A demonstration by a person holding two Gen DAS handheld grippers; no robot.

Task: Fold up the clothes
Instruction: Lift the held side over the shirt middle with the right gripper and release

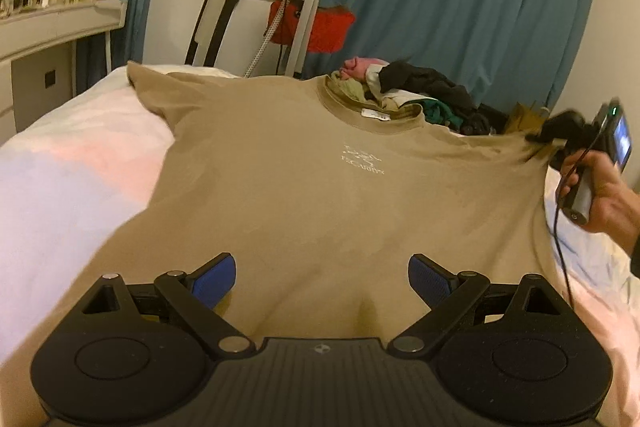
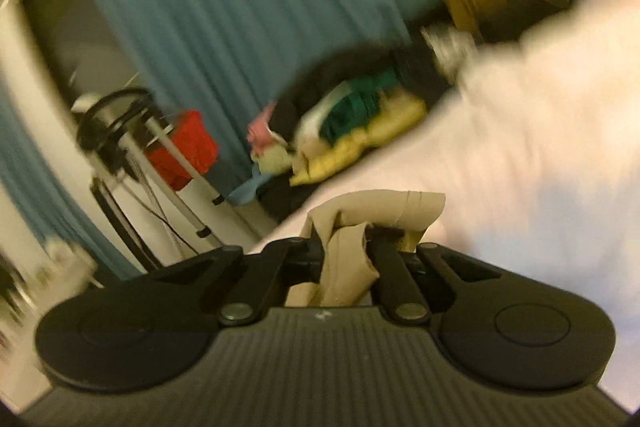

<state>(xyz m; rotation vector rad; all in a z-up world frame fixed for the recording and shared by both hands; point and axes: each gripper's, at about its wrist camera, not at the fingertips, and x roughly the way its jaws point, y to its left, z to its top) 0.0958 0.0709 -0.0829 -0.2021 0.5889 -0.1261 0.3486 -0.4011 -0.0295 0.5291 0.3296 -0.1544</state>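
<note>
A tan T-shirt (image 1: 304, 183) with a small white chest logo lies spread on the white bed (image 1: 60, 195), collar at the far side. My left gripper (image 1: 322, 281) is open, its blue pads (image 1: 214, 281) apart just above the shirt's near hem, holding nothing. My right gripper (image 1: 538, 139) is at the shirt's right shoulder, lifting that corner. In the blurred right wrist view the right gripper (image 2: 346, 241) is shut on a bunched fold of the tan shirt (image 2: 372, 215).
A pile of mixed clothes (image 1: 416, 91) lies at the far end of the bed, also in the right wrist view (image 2: 352, 123). A garment steamer stand (image 1: 304, 7) and red cloth (image 1: 320, 27) stand before teal curtains (image 1: 460, 7). A white dresser (image 1: 52, 31) is at left.
</note>
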